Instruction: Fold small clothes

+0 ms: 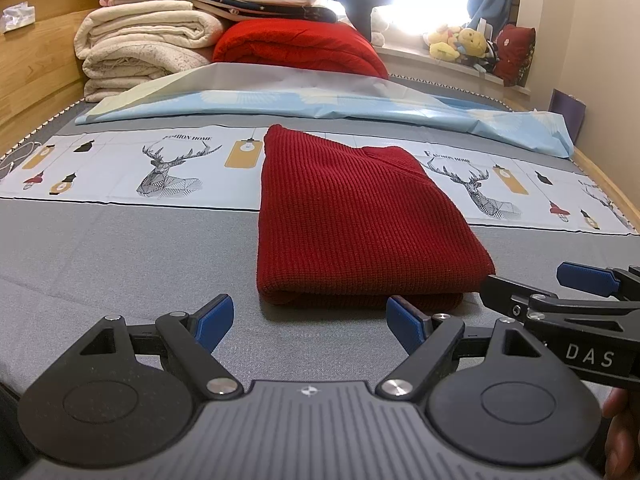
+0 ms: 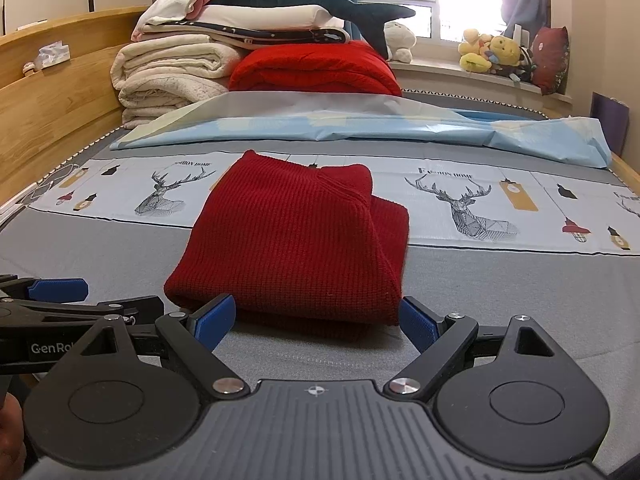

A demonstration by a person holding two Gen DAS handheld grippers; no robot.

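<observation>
A dark red knitted garment (image 1: 352, 216) lies folded into a thick rectangle on the grey bed sheet (image 1: 120, 264). It also shows in the right wrist view (image 2: 296, 236). My left gripper (image 1: 310, 322) is open and empty, just in front of the garment's near left part. My right gripper (image 2: 318, 322) is open and empty, its blue pads (image 2: 418, 326) close to the garment's near folded edge. The right gripper's side shows at the right of the left wrist view (image 1: 560, 300). The left gripper's side shows at the left of the right wrist view (image 2: 60, 300).
A printed strip with deer (image 1: 168, 168) crosses the bed under the garment. A light blue sheet (image 1: 320, 104) lies behind it. Folded cream blankets (image 1: 140, 44) and a red quilt (image 1: 296, 48) are stacked at the wooden headboard (image 1: 36, 72). Plush toys (image 2: 492, 52) sit on the windowsill.
</observation>
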